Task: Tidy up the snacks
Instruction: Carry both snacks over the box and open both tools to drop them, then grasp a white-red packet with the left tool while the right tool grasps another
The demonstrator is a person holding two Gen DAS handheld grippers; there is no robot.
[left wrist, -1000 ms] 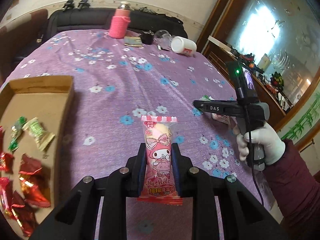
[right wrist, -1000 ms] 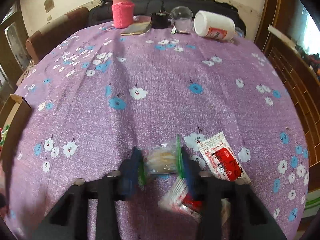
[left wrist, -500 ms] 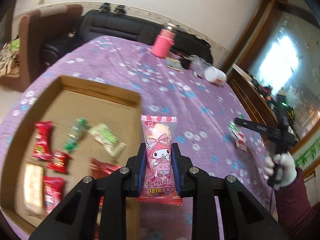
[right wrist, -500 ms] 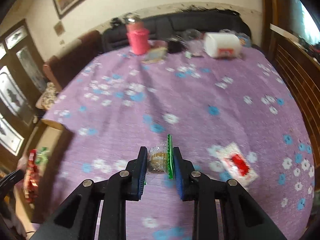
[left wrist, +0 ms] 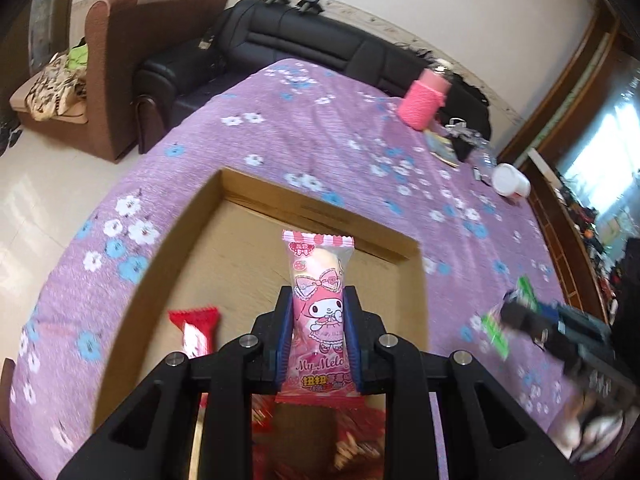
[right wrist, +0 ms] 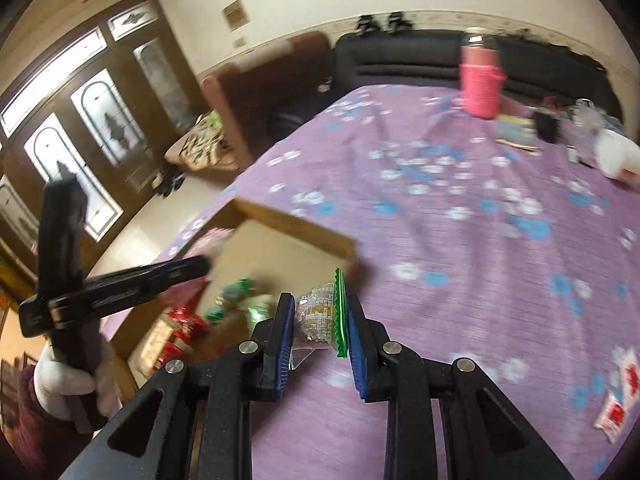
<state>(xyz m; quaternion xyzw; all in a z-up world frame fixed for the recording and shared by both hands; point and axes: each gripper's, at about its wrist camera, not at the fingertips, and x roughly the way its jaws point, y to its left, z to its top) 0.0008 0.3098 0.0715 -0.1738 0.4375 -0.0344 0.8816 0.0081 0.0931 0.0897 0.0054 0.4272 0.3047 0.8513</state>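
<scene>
Left gripper [left wrist: 318, 336]: jaws clamped, pointing steeply down. Right gripper [right wrist: 318, 334]: jaws nearly closed, also angled down. Left hand [right wrist: 70, 384] in white glove grips its handle.

My left gripper [left wrist: 318, 334] now hangs over the cardboard box [left wrist: 320, 204], where a second ago it was over the cloth beside the box, its pink snack packet [left wrist: 320, 300] carried along. My right gripper [right wrist: 320, 336] has lifted its clear biscuit packet [right wrist: 320, 314] off the cloth, away from the red-and-white sachets [right wrist: 618, 396], and now reaches the box's near corner.
</scene>
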